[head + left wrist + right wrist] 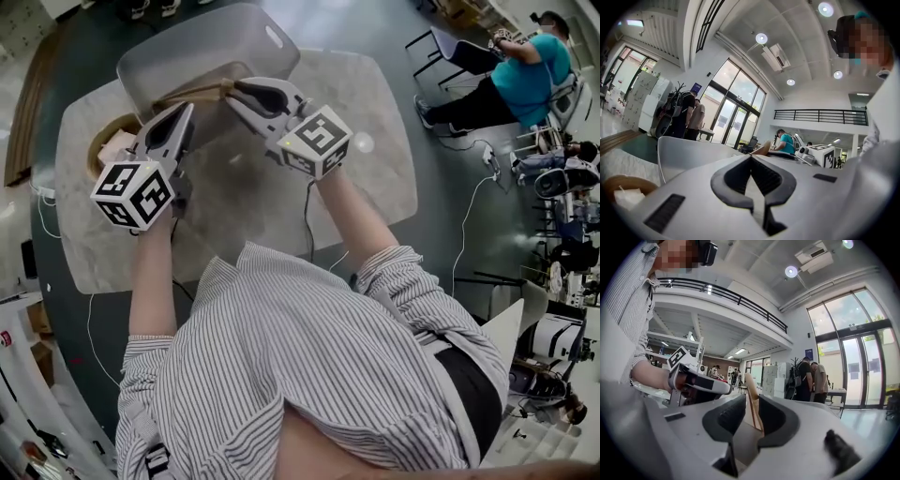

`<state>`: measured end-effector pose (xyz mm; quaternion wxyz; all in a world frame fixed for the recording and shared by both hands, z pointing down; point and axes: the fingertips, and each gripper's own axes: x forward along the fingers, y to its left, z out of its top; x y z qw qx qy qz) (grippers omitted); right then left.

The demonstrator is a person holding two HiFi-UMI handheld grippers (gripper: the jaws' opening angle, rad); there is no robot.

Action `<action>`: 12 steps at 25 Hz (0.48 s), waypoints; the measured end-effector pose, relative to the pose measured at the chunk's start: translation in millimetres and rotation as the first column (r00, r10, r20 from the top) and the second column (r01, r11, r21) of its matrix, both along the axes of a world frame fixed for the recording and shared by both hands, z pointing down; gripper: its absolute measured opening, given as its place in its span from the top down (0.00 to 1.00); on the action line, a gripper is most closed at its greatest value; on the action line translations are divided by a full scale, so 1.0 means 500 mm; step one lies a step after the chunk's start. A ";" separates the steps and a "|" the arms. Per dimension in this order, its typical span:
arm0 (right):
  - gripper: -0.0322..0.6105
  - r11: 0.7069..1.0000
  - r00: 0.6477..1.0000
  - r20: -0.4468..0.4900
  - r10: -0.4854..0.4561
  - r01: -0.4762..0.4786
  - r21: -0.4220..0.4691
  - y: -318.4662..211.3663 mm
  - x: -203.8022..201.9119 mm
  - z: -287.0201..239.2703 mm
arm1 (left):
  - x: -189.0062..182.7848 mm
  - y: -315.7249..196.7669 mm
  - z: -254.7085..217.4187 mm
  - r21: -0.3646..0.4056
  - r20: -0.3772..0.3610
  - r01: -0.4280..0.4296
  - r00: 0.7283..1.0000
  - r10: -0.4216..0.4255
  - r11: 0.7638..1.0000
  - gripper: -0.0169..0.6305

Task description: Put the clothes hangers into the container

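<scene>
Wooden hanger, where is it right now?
In the head view, the wooden hanger is upper left, at the near rim of the grey container, between the left gripper and right gripper.

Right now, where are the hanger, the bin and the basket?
hanger (199,92), head view, middle of its wooden bar
bin (202,42), head view, its grey wall
basket (103,131), head view, its brown rim

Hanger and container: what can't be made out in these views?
- Container inside: head view, its near wall and both grippers hide it.
- Hanger: head view shows only a wooden stretch between left gripper and right gripper; its hook is hidden.
- Left gripper view: jaws together; their tips hide whether they pinch the hanger.
- Basket: head view, left gripper covers part; contents unclear.
</scene>
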<state>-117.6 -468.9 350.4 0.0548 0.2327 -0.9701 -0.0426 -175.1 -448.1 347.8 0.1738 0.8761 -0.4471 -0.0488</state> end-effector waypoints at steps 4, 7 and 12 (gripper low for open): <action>0.83 1.000 1.000 0.001 0.000 0.000 0.011 0.028 0.013 -0.010 | 0.006 0.022 -0.006 0.009 0.003 0.006 1.000 -0.006 1.000 0.96; 0.83 1.000 1.000 0.014 -0.006 0.005 0.015 0.053 0.024 -0.019 | 0.015 0.038 -0.011 0.010 -0.004 0.007 1.000 -0.007 1.000 0.96; 0.83 1.000 0.999 0.032 0.000 0.000 0.027 0.101 0.081 -0.036 | 0.072 0.081 -0.022 0.025 0.000 0.002 1.000 -0.002 1.000 0.96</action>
